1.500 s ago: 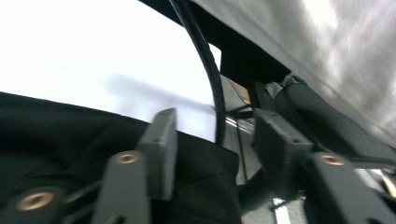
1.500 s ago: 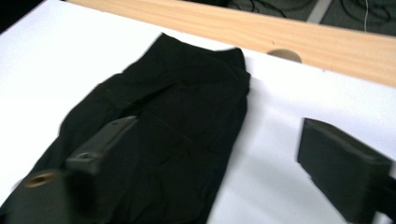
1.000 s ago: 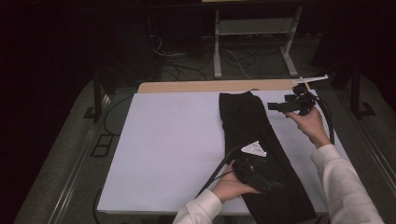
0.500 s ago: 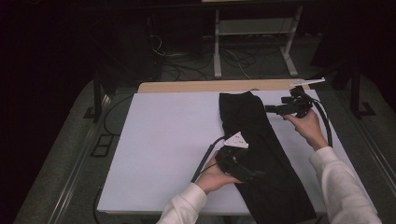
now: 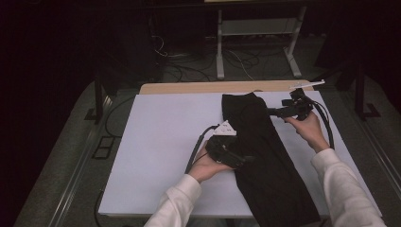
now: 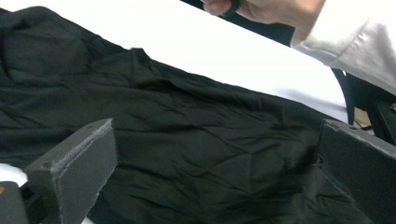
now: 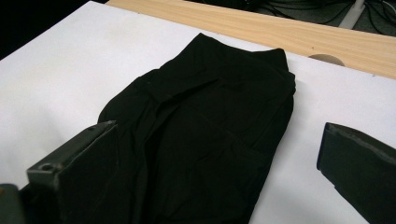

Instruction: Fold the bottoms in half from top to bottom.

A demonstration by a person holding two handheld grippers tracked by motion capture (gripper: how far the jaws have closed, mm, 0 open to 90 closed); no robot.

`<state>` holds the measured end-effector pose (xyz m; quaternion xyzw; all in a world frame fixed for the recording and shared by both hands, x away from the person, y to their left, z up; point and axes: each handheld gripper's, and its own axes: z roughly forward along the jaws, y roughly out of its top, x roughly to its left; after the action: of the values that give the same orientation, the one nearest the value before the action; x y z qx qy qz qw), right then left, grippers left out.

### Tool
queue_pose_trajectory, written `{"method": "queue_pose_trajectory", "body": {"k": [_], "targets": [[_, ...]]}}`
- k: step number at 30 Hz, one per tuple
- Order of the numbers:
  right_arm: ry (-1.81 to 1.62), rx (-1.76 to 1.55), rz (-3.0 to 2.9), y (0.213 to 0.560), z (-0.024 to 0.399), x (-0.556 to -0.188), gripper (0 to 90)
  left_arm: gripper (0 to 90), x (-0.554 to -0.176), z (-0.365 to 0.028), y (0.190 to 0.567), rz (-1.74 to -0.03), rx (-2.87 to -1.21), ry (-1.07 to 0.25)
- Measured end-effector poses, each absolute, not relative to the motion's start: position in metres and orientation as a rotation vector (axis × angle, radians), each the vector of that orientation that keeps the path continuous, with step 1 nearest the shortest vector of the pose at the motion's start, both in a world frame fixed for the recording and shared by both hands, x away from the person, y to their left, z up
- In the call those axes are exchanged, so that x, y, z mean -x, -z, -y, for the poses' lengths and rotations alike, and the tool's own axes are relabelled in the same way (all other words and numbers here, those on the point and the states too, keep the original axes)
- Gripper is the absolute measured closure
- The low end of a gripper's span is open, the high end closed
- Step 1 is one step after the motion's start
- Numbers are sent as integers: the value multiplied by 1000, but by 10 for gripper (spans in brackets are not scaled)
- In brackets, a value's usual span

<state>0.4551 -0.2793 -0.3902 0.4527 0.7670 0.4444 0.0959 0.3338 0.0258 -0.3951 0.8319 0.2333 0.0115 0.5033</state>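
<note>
White sheeting covers the tabletop (image 5: pixel 156 142), and a long black garment (image 5: pixel 265 156) of thin, creased, matte cloth lies along its right side, running from the near edge toward the wooden strip at the back. Nearest me, my left claw (image 6: pixel 210 172) hovers over its middle, jaws wide and empty; farther off, my right claw (image 7: pixel 210 172) faces its folded far end, equally wide and empty. I judge this the approach before a fold, so next each claw must pinch an edge cleanly.
</note>
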Motion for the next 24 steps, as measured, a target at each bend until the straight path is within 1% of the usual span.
{"method": "queue_pose_trajectory", "body": {"k": [13, 24], "targets": [[-1313, -1325, -2280, 394, 278, -455, 0, 0, -358, -43, 385, -617, -1998, -129], [-1315, -1321, -2273, 398, 278, -458, 0, 0, -384, -54, 377, -657, -1977, -167]]}}
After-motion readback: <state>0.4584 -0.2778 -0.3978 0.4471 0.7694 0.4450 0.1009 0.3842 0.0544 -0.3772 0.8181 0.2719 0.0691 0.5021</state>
